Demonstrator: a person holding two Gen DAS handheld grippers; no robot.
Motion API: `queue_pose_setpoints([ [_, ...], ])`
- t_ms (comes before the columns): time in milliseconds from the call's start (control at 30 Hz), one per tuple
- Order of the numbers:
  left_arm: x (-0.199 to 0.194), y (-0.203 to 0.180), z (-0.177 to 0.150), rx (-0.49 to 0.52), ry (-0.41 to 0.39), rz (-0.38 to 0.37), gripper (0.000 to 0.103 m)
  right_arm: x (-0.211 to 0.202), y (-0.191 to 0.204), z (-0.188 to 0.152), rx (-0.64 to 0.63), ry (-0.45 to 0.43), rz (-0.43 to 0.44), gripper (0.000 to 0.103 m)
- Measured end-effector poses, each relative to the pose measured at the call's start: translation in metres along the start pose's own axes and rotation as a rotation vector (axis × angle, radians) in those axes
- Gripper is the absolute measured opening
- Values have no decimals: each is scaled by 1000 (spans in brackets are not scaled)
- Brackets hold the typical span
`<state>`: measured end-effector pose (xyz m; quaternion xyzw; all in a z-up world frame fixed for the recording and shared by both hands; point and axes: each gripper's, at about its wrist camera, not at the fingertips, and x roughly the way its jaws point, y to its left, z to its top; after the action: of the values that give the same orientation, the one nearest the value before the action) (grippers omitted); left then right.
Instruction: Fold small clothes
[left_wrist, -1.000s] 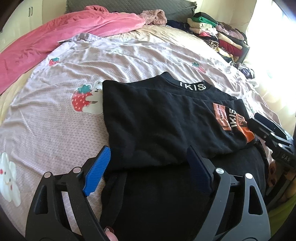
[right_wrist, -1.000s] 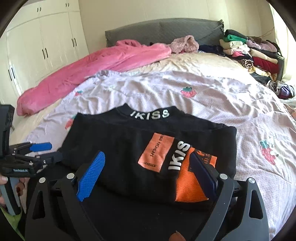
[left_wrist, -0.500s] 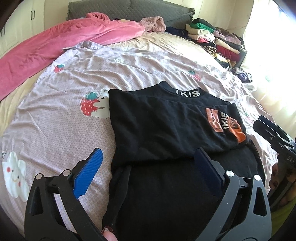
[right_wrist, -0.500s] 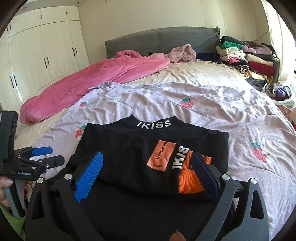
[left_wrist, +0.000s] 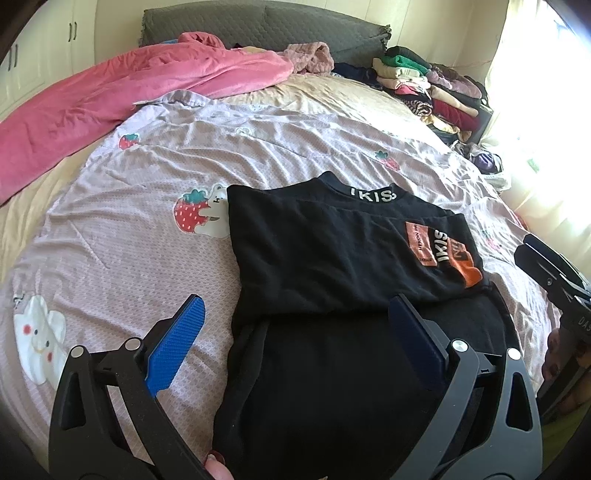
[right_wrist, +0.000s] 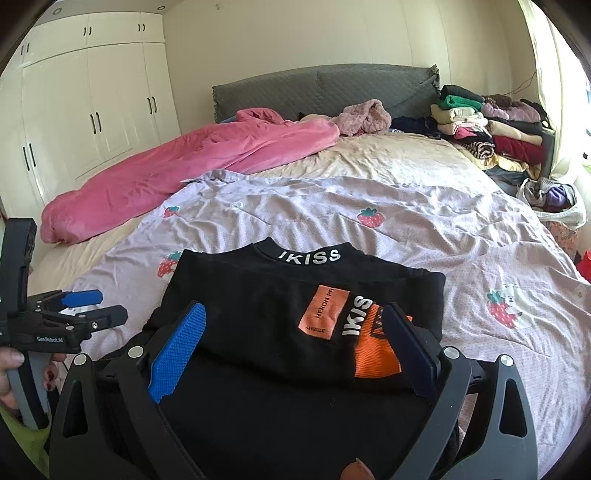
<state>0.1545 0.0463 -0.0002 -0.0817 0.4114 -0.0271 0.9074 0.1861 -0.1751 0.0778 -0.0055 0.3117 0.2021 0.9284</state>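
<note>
**Grippers poised over half-folded top**

Left gripper (left_wrist: 291, 343) and right gripper (right_wrist: 291, 345) spread wide, holding nothing, above black top (left_wrist: 332, 254) lying on strawberry bedsheet (left_wrist: 140, 258) (sleeves already folded in). Best pinched at near hem corners, lifted evenly toward collar.

Black shirt (right_wrist: 258, 314) with orange patch and IKISS collar lies partly folded, flat.

One black top (left_wrist: 325, 251), two grippers, one pink blanket (right_wrist: 192, 166), one strawberry-print sheet (right_wrist: 424, 221), one clothes stack (right_wrist: 491, 125)
</note>
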Motion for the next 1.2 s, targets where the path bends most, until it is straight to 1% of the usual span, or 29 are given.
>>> queue_pose_setpoints([
  [267, -15, 2, -4, -10, -25, -1, 93, -18, -6, -4, 17, -13, -15, 96],
  [333, -19, 2, -5, -9, -33, 8, 93, -26, -8, -5, 28, -23, -22, 98],
  [767, -42, 4, -13, 0, -64, 8, 93, -68, -14, -11, 58, -72, -30, 98],
  [1200, -62, 9, -25, 6, -80, 8, 93, -119, -28, -20, 86, -121, -98, 98],
])
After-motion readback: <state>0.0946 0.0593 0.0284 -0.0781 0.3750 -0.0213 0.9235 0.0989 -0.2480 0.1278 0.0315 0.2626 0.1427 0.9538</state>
